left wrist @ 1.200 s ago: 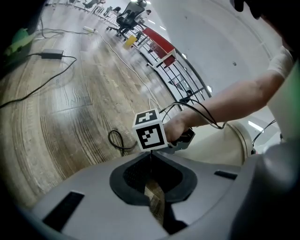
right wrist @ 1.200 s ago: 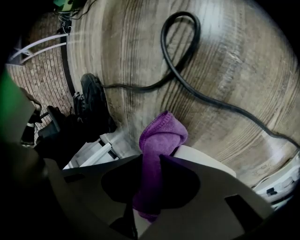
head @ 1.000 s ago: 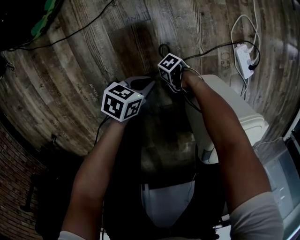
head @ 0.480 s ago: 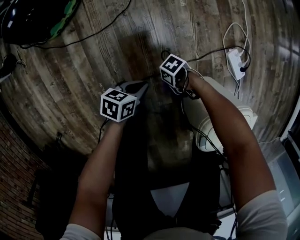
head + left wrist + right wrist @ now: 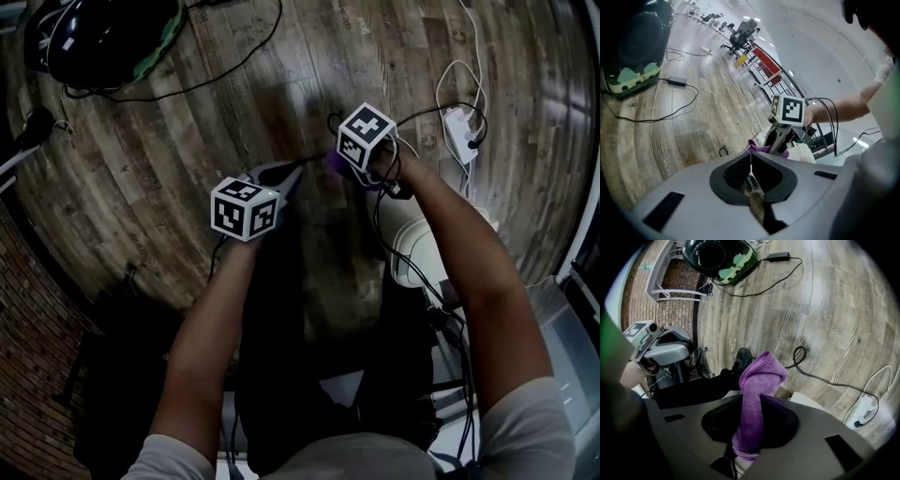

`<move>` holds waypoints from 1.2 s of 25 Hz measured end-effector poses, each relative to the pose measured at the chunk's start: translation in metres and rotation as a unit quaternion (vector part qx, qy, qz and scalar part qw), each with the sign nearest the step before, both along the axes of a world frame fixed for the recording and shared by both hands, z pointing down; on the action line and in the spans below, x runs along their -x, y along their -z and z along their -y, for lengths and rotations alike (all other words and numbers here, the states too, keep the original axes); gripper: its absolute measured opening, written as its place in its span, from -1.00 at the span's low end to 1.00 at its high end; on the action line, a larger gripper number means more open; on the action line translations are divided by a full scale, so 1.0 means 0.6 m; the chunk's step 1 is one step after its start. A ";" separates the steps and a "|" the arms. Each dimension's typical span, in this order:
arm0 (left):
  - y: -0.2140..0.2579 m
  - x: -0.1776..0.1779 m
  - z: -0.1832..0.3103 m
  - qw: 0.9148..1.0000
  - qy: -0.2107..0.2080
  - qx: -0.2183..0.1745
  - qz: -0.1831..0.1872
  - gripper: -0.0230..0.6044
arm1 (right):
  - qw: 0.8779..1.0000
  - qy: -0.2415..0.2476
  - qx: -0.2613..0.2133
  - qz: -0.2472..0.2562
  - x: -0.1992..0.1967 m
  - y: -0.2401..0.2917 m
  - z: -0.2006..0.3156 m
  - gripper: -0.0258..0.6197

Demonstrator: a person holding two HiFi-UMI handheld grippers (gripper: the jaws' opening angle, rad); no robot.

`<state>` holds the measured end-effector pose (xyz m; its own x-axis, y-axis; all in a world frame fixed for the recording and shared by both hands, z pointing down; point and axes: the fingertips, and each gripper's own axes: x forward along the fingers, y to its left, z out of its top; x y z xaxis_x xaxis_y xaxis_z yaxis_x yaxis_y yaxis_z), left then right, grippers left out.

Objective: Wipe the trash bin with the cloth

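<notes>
The white trash bin [image 5: 412,246] stands on the wood floor under my right forearm, mostly hidden by the arm; its edge also shows in the gripper views [image 5: 805,153] [image 5: 807,401]. My right gripper [image 5: 342,167] [image 5: 751,401] is shut on a purple cloth [image 5: 757,390], which sticks up past the jaws; it hangs in the air just beyond the bin. My left gripper [image 5: 286,173] [image 5: 751,158] is beside it, its jaws together with nothing between them. From the left gripper view the cloth [image 5: 761,149] and the right gripper [image 5: 780,138] are right ahead.
A black rounded object with green trim [image 5: 103,37] [image 5: 719,256] lies on the floor at the far left, with black cables running from it. A white power adapter with cords [image 5: 459,122] lies beyond the bin. Office chairs [image 5: 743,33] stand far off. A brick wall [image 5: 675,305] is at the left.
Both grippers have shifted a little to the right, still side by side. The head view has tilted, so less of the bin shows and more floor appears at the top.
</notes>
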<state>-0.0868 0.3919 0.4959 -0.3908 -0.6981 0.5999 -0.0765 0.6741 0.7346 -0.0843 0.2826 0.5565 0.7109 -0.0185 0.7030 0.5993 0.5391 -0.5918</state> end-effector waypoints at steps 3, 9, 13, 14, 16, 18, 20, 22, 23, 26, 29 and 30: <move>0.029 0.004 -0.015 1.000 -0.012 -0.004 0.005 -0.90 | 1.000 -0.007 0.008 0.021 0.007 0.028 -0.011 -0.64; 0.106 0.021 -0.060 0.999 -0.046 0.003 0.019 -0.90 | 0.994 -0.028 0.028 0.103 0.045 0.101 -0.029 -0.64; 0.181 0.044 -0.088 0.998 -0.047 0.009 0.038 -0.90 | 0.983 -0.054 0.051 0.170 0.085 0.183 -0.041 -0.64; 0.202 0.049 -0.088 0.998 -0.046 0.008 0.044 -0.90 | 0.980 -0.062 0.055 0.184 0.095 0.205 -0.040 -0.64; 0.244 0.054 -0.083 0.997 -0.048 0.006 0.053 -0.90 | 0.973 -0.083 0.062 0.208 0.111 0.247 -0.033 -0.64; 0.284 0.056 -0.073 0.996 -0.056 0.005 0.063 -0.90 | 0.965 -0.109 0.069 0.228 0.123 0.285 -0.025 -0.64; 0.321 0.056 -0.059 0.995 -0.062 0.004 0.075 -0.90 | 0.957 -0.134 0.077 0.248 0.131 0.320 -0.014 -0.64; 0.354 0.052 -0.040 0.994 -0.067 0.002 0.087 -0.90 | 0.948 -0.147 0.083 0.269 0.131 0.349 0.004 -0.64; 0.368 0.050 -0.028 0.993 -0.067 0.000 0.093 -0.90 | 0.944 -0.148 0.085 0.281 0.129 0.363 0.016 -0.64; 0.405 0.040 0.010 0.992 -0.071 -0.002 0.105 -0.90 | 0.932 -0.157 0.094 0.313 0.122 0.394 0.052 -0.64; 0.447 0.024 0.044 0.990 -0.080 0.000 0.113 -0.90 | 0.920 -0.188 0.116 0.325 0.105 0.428 0.082 -0.64; 0.463 0.019 0.054 0.990 -0.084 0.000 0.116 -0.90 | 0.916 -0.189 0.117 0.334 0.106 0.463 0.090 -0.64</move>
<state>-0.0982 0.3594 0.2180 -0.3963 -0.7650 0.5076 -0.3548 0.6375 0.6839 -0.1478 0.2284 0.2787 0.0454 0.3472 0.9367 0.6660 0.6883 -0.2874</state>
